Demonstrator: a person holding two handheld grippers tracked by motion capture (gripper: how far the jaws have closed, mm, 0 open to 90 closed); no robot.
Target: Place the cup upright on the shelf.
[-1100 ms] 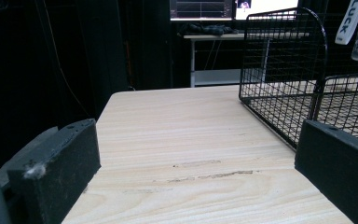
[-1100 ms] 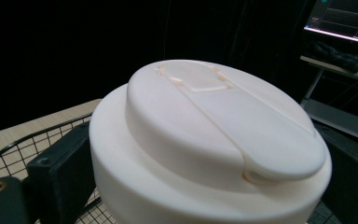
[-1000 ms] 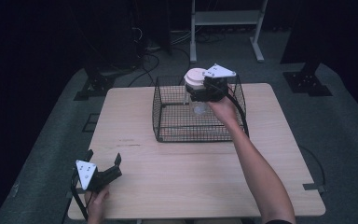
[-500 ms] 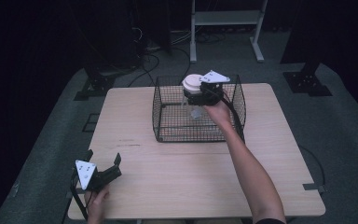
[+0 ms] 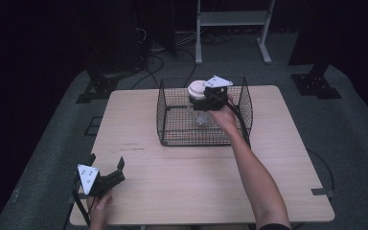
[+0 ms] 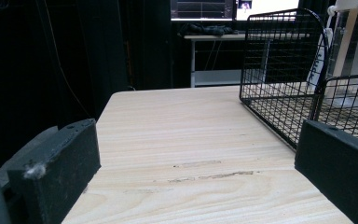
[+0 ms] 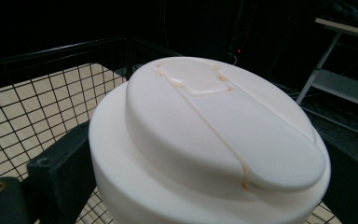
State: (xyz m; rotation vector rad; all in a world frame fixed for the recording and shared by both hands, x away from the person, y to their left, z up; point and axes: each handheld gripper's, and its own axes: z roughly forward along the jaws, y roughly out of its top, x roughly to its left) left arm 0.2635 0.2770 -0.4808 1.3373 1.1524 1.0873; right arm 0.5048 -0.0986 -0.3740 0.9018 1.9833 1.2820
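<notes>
Clear jar (image 5: 199,112) with wide white lid (image 7: 205,135), inside wire basket (image 5: 172,129) near tabletop's far edge, clamped by right gripper (image 5: 205,99) under lid; likely light, rigid, slippery. Left gripper (image 5: 106,168) open, idle.

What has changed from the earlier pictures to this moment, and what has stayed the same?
The right gripper, shut on the white-lidded jar, has carried it a little toward the left over the wire basket, keeping it above the basket floor. Nothing was let go or newly taken. The left gripper stays open near the table's front left corner, and the basket has not moved.
</notes>
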